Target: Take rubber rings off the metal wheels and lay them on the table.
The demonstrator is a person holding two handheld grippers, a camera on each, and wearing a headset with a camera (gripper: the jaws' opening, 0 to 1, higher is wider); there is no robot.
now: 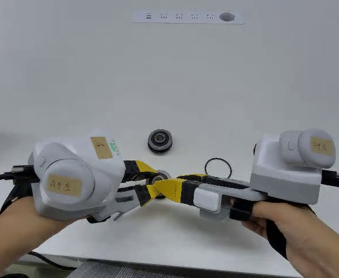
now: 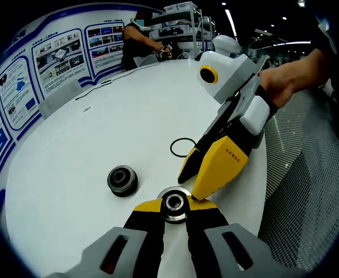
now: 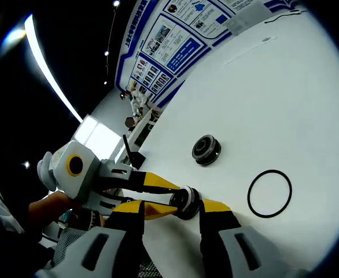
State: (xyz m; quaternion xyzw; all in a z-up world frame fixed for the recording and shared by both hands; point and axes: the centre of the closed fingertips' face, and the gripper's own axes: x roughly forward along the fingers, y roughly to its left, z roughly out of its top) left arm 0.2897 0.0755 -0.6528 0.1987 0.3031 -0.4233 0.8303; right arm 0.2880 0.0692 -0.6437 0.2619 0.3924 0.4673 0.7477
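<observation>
A metal wheel, the held wheel (image 1: 160, 176), is sitting between the tips of both grippers near the near edge of the table (image 1: 100, 87). The left gripper (image 2: 175, 205) is reaching in from the left and pinching this wheel between its yellow jaw tips. The right gripper (image 3: 175, 204) is coming in from the right with its jaws standing on either side of the same wheel and touching its rim. I cannot tell whether they are clamping it. A rubber ring (image 1: 218, 167) is lying flat on the table just right of and beyond the held wheel. A second wheel (image 1: 159, 140), dark-rimmed, is resting farther off, apart from the ring. A power strip (image 1: 187, 17) is lying at the far side.
</observation>
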